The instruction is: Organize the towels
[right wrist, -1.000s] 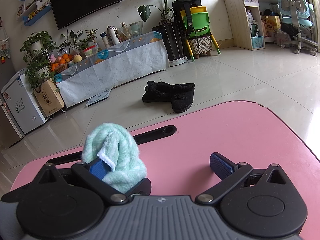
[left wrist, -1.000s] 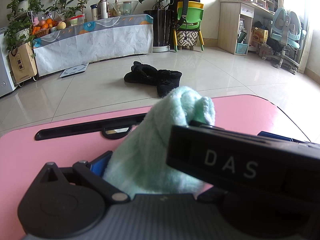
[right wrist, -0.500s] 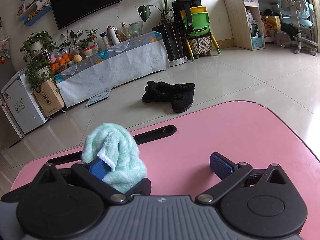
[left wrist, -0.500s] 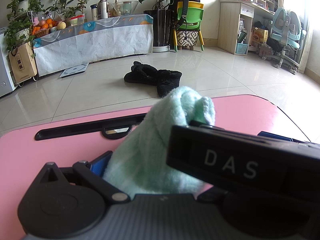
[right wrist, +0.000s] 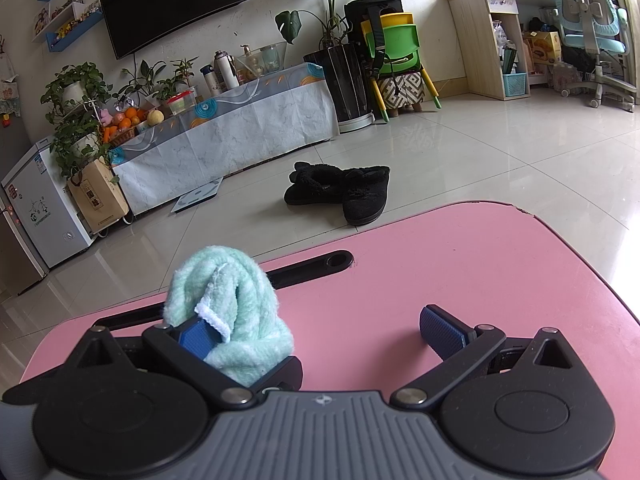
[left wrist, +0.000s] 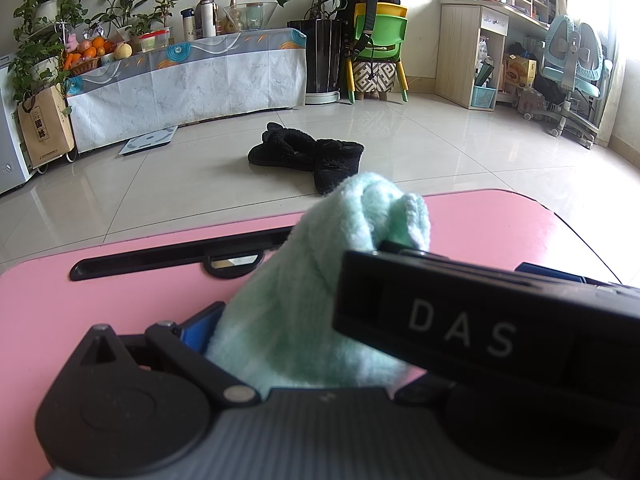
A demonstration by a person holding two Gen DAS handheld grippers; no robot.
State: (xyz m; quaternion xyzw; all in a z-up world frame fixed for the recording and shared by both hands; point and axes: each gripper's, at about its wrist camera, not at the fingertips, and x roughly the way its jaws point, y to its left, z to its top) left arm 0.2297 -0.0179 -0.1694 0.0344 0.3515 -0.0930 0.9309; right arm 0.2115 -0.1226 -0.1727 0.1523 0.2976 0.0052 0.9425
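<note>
A mint-green towel (left wrist: 320, 280), bunched into a loose roll, stands on the pink table (left wrist: 60, 312). In the left wrist view it rises between the fingers of my left gripper (left wrist: 320, 328). The blue pad of the left finger (left wrist: 196, 328) is splayed wide beside the towel. The other finger is hidden behind the right gripper's black body marked DAS (left wrist: 480, 328). In the right wrist view the towel (right wrist: 236, 308) leans on the left finger of my right gripper (right wrist: 320, 332), which is open. Its right finger (right wrist: 444, 332) stands well apart from the cloth.
A black slot with a handle cut-out (left wrist: 168, 256) runs along the table's far side, just behind the towel. The table's rounded right edge (right wrist: 592, 264) drops to a tiled floor. Black slippers (right wrist: 344, 192) lie on the floor beyond.
</note>
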